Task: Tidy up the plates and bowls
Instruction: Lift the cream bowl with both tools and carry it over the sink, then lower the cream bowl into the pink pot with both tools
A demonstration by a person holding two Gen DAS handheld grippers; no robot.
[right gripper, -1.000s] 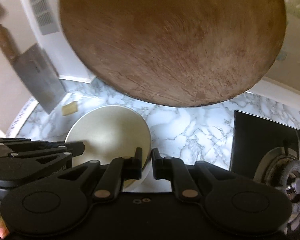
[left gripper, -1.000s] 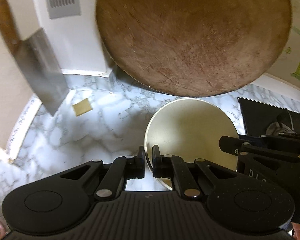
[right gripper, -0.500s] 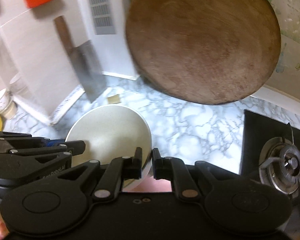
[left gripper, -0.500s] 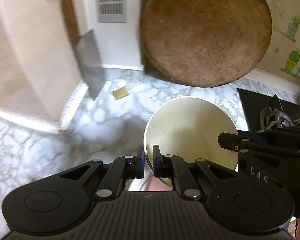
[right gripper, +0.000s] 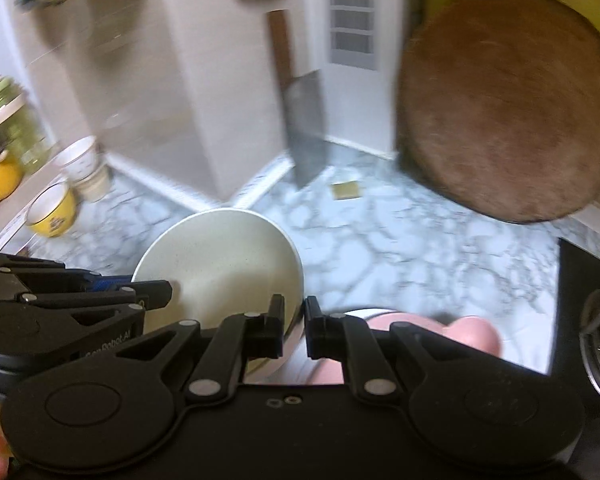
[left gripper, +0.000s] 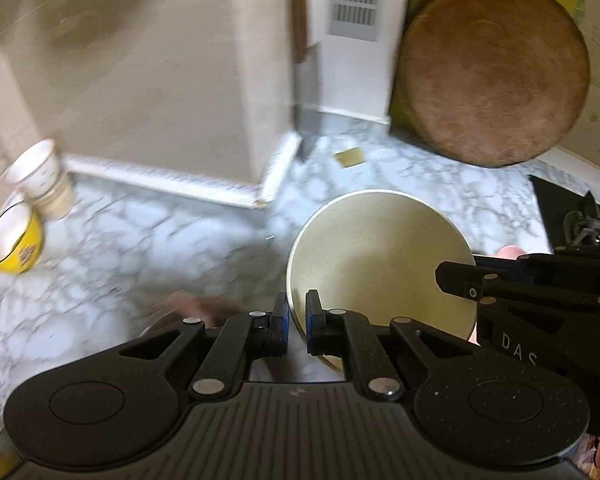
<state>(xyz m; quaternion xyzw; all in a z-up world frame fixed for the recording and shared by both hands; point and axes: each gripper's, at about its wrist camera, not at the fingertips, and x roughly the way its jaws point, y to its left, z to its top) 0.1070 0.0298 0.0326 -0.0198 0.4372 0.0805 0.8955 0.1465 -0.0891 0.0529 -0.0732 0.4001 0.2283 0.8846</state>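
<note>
you've got the cream bowl (left gripper: 380, 256) in a 2-handed carry: left gripper (left gripper: 294, 322) pinching its near-left rim, right gripper (right gripper: 294, 326) pinching the rim on the opposite side, and the bowl rides above the marble counter (right gripper: 400, 240). this looks like the transport step. the likely target is the cluster at the far left, where a yellow bowl (left gripper: 14, 242) sits beside white cups (left gripper: 40, 178). next you need both hands level, pinches firm, then a slow lowering before letting go.
</note>
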